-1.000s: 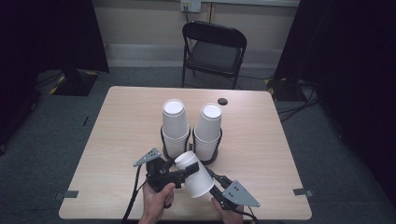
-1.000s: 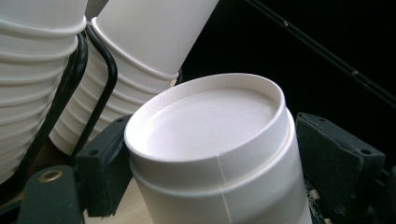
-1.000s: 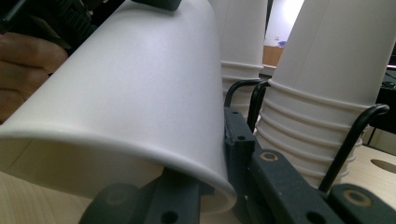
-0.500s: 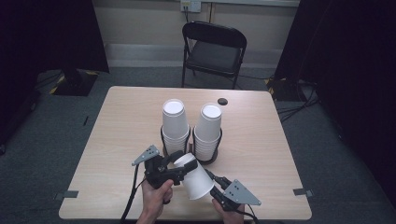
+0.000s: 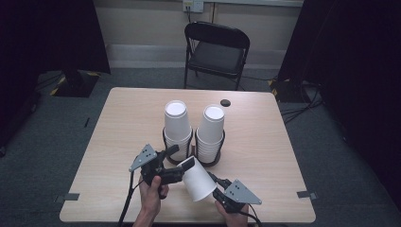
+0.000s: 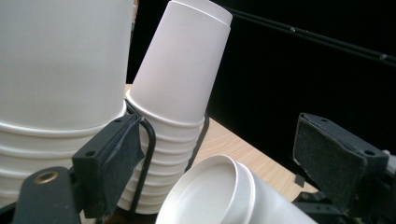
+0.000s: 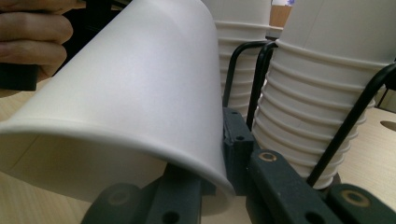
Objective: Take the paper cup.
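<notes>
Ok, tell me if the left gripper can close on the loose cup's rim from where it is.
Probably yes: the left gripper is open, its pads either side of the loose cup, with nothing between; the right gripper pinches the wall.

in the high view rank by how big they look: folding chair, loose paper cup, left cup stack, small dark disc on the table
1. folding chair, though it stands farthest from the camera
2. left cup stack
3. loose paper cup, held tilted and nearer the camera, so its place against the stack is unsure
4. small dark disc, clearly smallest

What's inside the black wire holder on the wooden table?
The black wire holder carries two stacks of upside-down white paper cups, side by side. Their insides and the holder's base are hidden.
</notes>
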A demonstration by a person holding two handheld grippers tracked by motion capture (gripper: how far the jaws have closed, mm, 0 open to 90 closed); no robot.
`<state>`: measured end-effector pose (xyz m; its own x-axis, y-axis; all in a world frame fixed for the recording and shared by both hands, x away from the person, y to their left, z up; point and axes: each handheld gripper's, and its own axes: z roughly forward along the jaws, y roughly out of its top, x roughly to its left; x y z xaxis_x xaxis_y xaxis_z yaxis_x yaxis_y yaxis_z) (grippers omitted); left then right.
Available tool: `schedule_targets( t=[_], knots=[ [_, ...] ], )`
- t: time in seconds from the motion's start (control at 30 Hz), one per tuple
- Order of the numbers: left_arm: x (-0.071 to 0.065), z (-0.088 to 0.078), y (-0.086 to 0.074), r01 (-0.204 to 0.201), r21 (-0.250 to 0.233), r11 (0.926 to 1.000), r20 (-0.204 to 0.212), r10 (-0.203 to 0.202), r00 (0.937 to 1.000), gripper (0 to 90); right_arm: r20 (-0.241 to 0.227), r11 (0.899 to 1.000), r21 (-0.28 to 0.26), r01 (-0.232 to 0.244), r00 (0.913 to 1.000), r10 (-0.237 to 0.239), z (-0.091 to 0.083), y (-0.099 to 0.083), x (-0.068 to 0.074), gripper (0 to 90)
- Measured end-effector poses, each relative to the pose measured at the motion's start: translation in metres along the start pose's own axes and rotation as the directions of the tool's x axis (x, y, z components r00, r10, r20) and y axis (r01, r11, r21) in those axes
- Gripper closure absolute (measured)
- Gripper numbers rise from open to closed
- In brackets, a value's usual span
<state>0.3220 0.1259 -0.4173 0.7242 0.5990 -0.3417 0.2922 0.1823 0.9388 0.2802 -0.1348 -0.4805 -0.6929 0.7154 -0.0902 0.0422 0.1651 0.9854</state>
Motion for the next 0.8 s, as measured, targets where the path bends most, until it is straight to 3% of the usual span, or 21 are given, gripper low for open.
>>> schedule_targets(
  t=[0.1,0.17,0.27,0.43,0.57,0.7,0.8],
  knots=[
    [0.001,-0.001,-0.001,-0.020,0.000,0.9998,-0.028,0.020,0.9994,15.1,0.002,1.000,0.023,-0.011,0.9999,0.011,0.001,0.000,-0.002,85.1],
    [0.002,-0.001,-0.002,-0.063,0.009,0.9979,-0.049,0.064,0.9968,15.2,0.001,0.999,0.043,-0.020,0.9998,0.020,0.001,0.000,-0.003,85.2],
    [0.001,-0.002,-0.004,-0.148,0.027,0.9887,-0.078,0.149,0.9857,15.2,0.009,0.997,0.075,-0.026,0.9997,0.025,0.001,0.001,-0.005,85.3],
    [-0.001,-0.004,-0.007,-0.218,0.057,0.9742,-0.079,0.222,0.9718,15.2,0.010,0.992,0.122,-0.045,0.9990,0.044,-0.002,0.002,-0.009,85.4],
    [-0.004,-0.006,-0.007,-0.282,0.077,0.9563,-0.073,0.288,0.9549,15.2,0.018,0.986,0.159,-0.052,0.9986,0.050,-0.004,0.002,-0.012,85.5],
    [-0.006,-0.007,-0.008,-0.350,0.108,0.9306,-0.061,0.357,0.9320,15.6,0.018,0.981,0.186,-0.061,0.9981,0.059,-0.005,0.002,-0.016,85.5],
    [-0.008,-0.007,-0.010,-0.378,0.124,0.9176,-0.048,0.386,0.9214,15.6,0.012,0.978,0.197,-0.066,0.9978,0.065,-0.007,0.002,-0.018,85.5]
  ],
)
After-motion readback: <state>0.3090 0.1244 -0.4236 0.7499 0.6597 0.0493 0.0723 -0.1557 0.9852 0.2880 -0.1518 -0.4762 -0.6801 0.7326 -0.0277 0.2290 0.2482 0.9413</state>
